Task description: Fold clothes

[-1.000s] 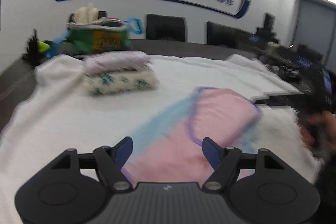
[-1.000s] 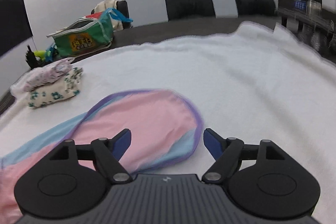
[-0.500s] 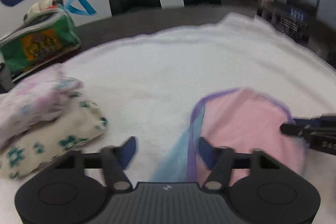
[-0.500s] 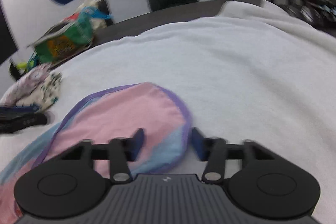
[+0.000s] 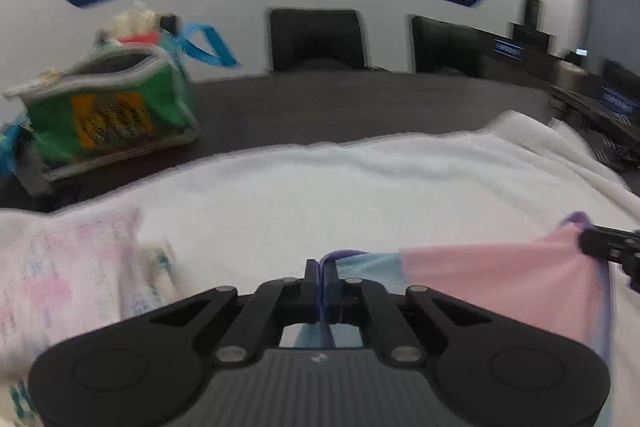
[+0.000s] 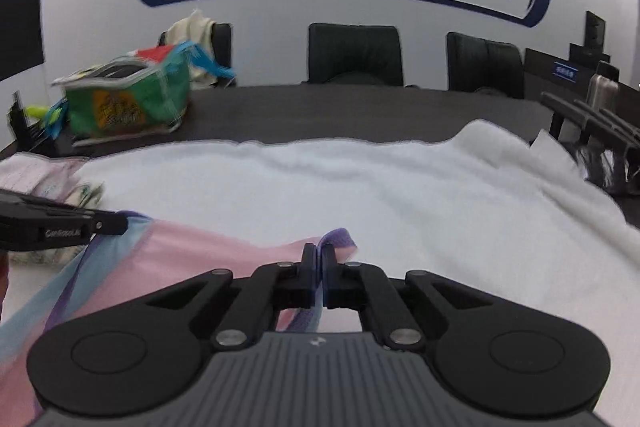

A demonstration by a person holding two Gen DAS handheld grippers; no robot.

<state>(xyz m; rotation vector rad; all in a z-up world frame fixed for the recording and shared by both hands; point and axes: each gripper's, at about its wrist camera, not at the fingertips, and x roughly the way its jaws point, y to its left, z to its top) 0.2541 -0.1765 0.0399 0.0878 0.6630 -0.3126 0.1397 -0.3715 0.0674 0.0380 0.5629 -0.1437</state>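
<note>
Half a second ago both grippers stood open over the pink garment as it lay flat; since then each has closed on its purple-trimmed edge and the cloth has come up off the white towel. The left gripper [image 5: 321, 269] has its fingers pressed together with the purple hem pinched between them, at the corner where a light-blue panel meets the pink. The right gripper [image 6: 319, 255] is likewise clamped tight on a fold of purple trim. The pink garment [image 5: 500, 287] hangs stretched between the two, its upper edge drawn nearly taut above the white towel [image 5: 340, 195] that covers the dark surface [image 5: 360, 107]. The left wrist view shows the right gripper's tip at the far right holding the garment's other corner, and the folded clothes [image 5: 60, 275] close at the lower left, a pale pink-printed piece on top of a white one with green print, though blurred. The right wrist view shows the left gripper's finger entering from the left at the garment's blue side, the folded pile only as a sliver behind it, and a sharper look at the green bag [image 6: 128, 99] on the surface, the black chairs [image 6: 356, 55] and the blue lettering on the wall beyond.
</note>
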